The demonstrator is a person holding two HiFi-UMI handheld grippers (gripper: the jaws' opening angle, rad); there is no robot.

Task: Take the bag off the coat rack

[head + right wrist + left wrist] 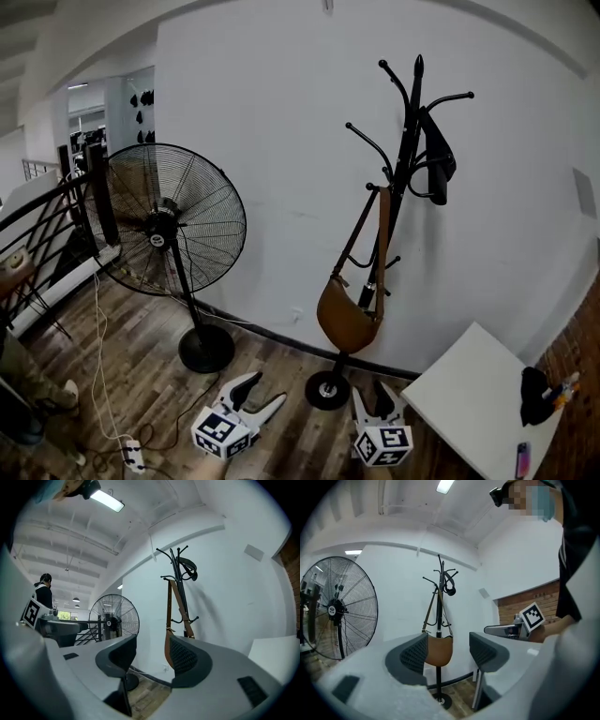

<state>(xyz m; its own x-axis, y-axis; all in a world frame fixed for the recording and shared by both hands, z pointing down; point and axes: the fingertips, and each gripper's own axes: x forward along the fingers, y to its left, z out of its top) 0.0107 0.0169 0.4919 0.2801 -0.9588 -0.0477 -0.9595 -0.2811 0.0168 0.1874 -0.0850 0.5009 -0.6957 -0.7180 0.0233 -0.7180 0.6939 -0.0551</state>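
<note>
The left gripper (447,651) has its two jaws wide apart, and nothing is in them. The right gripper (147,653) is the same: jaws apart, holding nothing.

Look through the gap of the left jaws and you see the brown bag (439,649) far ahead, right in the middle. From the right jaws it is far ahead too, peeking out by the right-hand jaw. The bag hangs low on the black coat rack (408,141). Its long strap (382,234) goes up to a hook (373,187) partway up the pole. Nothing touches it yet.

I think this is the very first step: getting close. Next, a gripper has to go forward and up to the strap, close on it, and lift it over the hook tip.

Both grippers are held low and flat, side by side, pointing at the rack. A big fan (169,220) stands off to the left of the jaws, and a white table (478,394) to the right.
</note>
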